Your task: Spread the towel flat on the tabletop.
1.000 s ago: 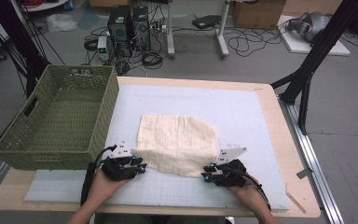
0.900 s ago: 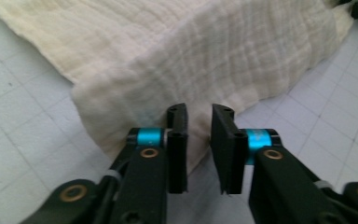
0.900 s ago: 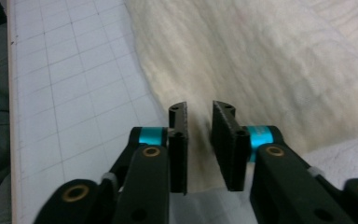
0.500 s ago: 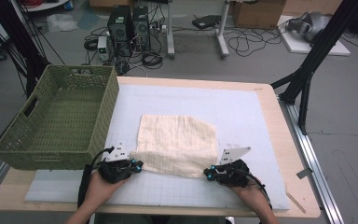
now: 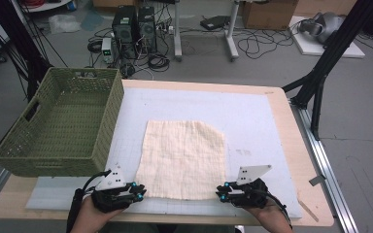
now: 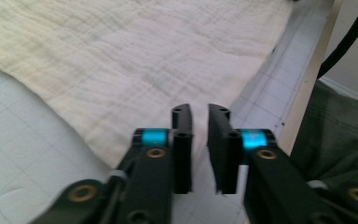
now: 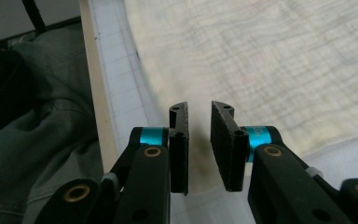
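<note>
Cream cloth (image 5: 182,160) lies flat on the pale gridded mat (image 5: 252,121), about centre of the table (image 5: 291,145), near edge toward 6 o'clock. Left gripper (image 5: 137,190) sits at the cloth's near-left corner — jaws slightly parted, a narrow gap between them, nothing pinched (left gripper view: cloth corner (image 6: 121,70) just ahead of the tips, toward 11 o'clock). Right gripper (image 5: 222,190) sits at the near-right corner — jaws likewise a little apart, holding nothing; in the right gripper view the cloth edge (image 7: 270,60) runs under and ahead of the tips. Green woven basket (image 5: 58,121) stands at 9 o'clock of the cloth, apart from it.
</note>
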The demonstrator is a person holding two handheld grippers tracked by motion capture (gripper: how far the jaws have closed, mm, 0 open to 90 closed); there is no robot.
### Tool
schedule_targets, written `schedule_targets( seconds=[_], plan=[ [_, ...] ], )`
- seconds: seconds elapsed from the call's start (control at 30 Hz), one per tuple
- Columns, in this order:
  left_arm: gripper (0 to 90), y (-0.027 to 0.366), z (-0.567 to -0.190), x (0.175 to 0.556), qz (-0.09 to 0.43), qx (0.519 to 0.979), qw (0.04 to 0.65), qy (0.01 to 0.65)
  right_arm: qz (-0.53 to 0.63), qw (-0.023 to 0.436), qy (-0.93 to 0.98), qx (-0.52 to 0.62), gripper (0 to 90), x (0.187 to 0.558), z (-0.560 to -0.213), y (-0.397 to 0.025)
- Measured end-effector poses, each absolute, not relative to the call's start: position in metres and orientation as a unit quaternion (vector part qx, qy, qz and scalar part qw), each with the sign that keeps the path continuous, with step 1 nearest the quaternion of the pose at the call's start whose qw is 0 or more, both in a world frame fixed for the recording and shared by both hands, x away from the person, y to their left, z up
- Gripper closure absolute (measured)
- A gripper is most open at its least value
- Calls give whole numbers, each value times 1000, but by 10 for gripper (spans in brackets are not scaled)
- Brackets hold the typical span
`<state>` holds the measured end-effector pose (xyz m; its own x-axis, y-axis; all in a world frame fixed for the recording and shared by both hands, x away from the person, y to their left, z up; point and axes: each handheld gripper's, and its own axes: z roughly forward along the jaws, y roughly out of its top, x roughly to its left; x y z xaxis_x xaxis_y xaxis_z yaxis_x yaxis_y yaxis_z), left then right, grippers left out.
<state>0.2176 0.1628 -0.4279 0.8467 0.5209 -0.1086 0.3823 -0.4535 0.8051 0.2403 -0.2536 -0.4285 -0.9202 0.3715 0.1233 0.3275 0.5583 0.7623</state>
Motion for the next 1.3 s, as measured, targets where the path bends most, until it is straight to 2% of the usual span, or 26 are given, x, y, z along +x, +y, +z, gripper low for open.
schedule_targets(
  seconds=[0.07, 0.17, 0.3, 0.33, 0.4, 0.53, 0.9, 0.97, 1.03, 1.13, 1.2, 1.3],
  plan=[
    [678, 162, -431, 220, 80, 851, 444, 270, 427, 29, 881, 199, 712, 242, -427, -254],
    [667, 161, -438, 226, 74, 857, 432, 271, 429, 26, 882, 196, 689, 244, -428, -251],
    [736, 162, -445, 231, 67, 863, 419, 274, 410, 22, 891, 193, 688, 248, -436, -244],
    [784, 162, -445, 232, 66, 864, 418, 274, 406, 21, 893, 193, 692, 250, -438, -243],
    [866, 162, -445, 231, 65, 865, 419, 270, 396, 15, 897, 196, 725, 252, -441, -241],
    [892, 165, -445, 230, 66, 862, 425, 269, 390, 16, 902, 188, 873, 255, -442, -238],
    [893, 171, -439, 211, 58, 858, 439, 261, 403, -6, 899, 171, 886, 247, -438, -241],
    [875, 170, -437, 210, 62, 856, 443, 257, 407, -3, 896, 175, 883, 244, -436, -244],
    [755, 168, -437, 213, 65, 854, 443, 265, 411, -4, 894, 178, 829, 245, -436, -245],
    [705, 164, -441, 221, 62, 857, 435, 269, 404, -7, 897, 178, 776, 245, -439, -243],
    [742, 162, -445, 226, 51, 863, 425, 267, 396, -10, 901, 175, 779, 246, -441, -240],
    [885, 162, -446, 227, 55, 868, 420, 259, 391, -9, 904, 176, 849, 246, -443, -238]
  ],
)
